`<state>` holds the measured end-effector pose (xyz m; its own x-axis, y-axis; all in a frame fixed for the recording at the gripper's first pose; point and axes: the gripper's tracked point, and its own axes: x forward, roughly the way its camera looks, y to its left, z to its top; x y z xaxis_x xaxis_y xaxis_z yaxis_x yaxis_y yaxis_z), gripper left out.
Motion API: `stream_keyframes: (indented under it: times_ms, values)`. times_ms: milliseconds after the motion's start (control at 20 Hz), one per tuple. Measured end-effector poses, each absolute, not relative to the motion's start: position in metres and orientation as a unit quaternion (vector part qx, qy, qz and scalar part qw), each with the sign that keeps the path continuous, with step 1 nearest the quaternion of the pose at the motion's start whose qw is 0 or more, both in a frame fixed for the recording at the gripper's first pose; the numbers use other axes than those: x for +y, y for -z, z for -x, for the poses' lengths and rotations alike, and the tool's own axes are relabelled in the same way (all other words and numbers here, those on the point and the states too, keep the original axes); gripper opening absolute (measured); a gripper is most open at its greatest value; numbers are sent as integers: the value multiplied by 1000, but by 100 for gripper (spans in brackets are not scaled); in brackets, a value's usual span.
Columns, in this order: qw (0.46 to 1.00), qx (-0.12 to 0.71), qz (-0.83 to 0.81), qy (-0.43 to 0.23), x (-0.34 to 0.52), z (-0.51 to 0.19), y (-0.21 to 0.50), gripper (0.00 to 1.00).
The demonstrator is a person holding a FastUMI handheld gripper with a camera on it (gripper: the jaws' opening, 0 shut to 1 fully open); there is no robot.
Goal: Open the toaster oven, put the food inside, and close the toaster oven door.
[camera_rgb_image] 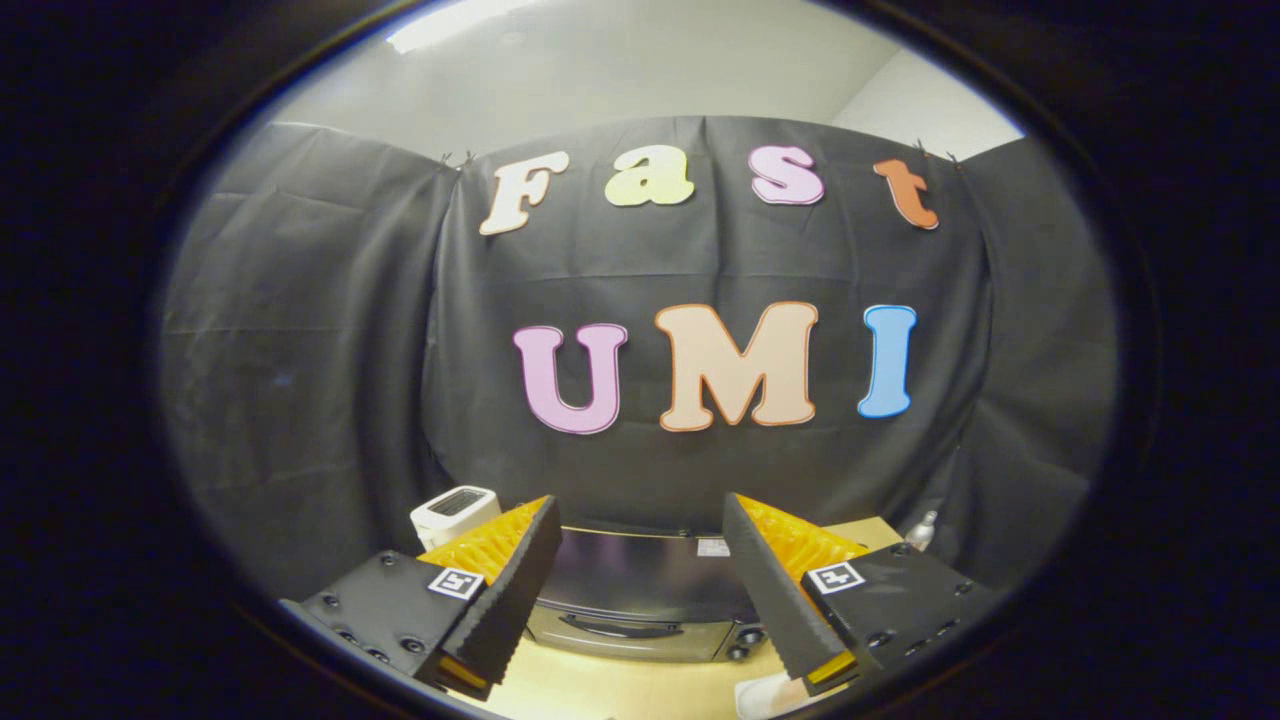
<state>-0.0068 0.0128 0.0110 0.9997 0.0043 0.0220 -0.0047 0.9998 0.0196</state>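
toaster oven (640,600) — door shut, beyond fingers | gripper (640,590) — spread, empty

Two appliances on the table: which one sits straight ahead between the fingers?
The dark toaster oven, door shut, lies between the open gripper fingers. The white toaster stands off beyond the left finger.

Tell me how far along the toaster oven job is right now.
Nothing looks done yet: the toaster oven sits ahead between the fingers with its door shut, handle untouched. The tool is open, holding nothing, short of the oven. A pale item lies by one fingertip, possibly the food. Opening, loading and closing all remain.
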Motion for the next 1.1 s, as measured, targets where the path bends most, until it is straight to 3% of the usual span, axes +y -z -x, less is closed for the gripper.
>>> stream_keyframes:
  times_ms: [650,1100]
  values:
    - [1000,6,-11,-7,16,26,8,100]
    - [999,33,10,13,26,-1,48,100]
